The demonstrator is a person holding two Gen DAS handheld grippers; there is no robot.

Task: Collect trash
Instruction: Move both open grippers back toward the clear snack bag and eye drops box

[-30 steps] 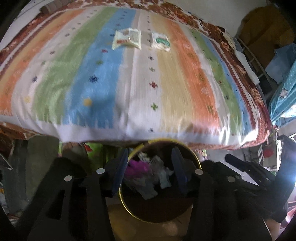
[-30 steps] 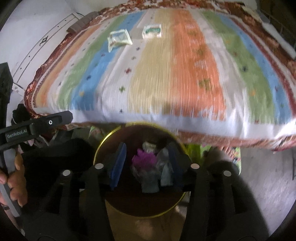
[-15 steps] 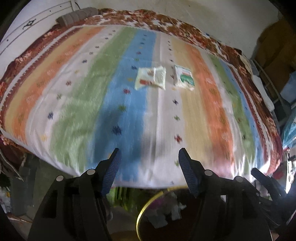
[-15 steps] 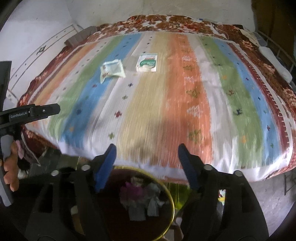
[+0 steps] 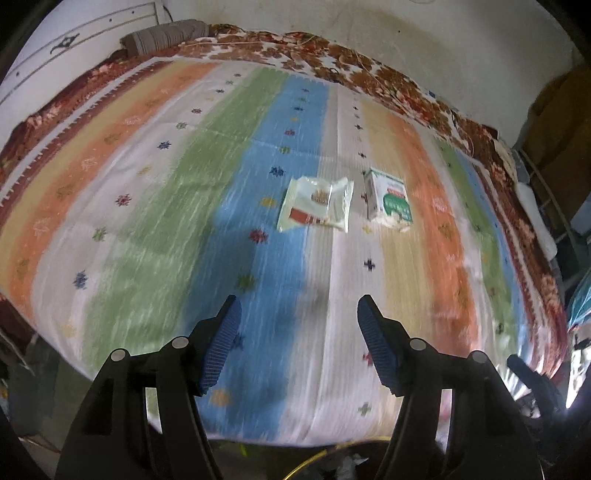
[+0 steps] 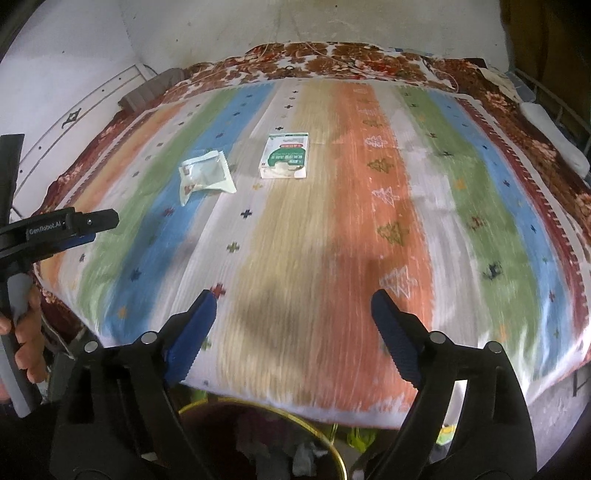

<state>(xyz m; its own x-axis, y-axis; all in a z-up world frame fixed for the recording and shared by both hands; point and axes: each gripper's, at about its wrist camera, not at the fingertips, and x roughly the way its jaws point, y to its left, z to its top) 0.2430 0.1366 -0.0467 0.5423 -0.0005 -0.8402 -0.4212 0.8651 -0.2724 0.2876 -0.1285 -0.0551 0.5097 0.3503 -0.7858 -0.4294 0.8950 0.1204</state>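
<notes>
I'm on the reach step: my left gripper (image 5: 297, 314) and right gripper (image 6: 291, 314) hang empty, jaws spread wide. 2 wrappers lie on the bed at 12 o'clock: clear wrapper (image 5: 316, 208), green packet (image 6: 285, 160). Next I judge each needs a low pinch, then the bin (image 6: 325, 439) at 6 o'clock.

A home bedroom: a bed (image 6: 461, 229) under a striped bedspread (image 5: 155, 229) fills the view, a rolled bolster (image 5: 166, 35) at 11 o'clock against the plain wall (image 6: 369, 22), clutter at 3 o'clock.
</notes>
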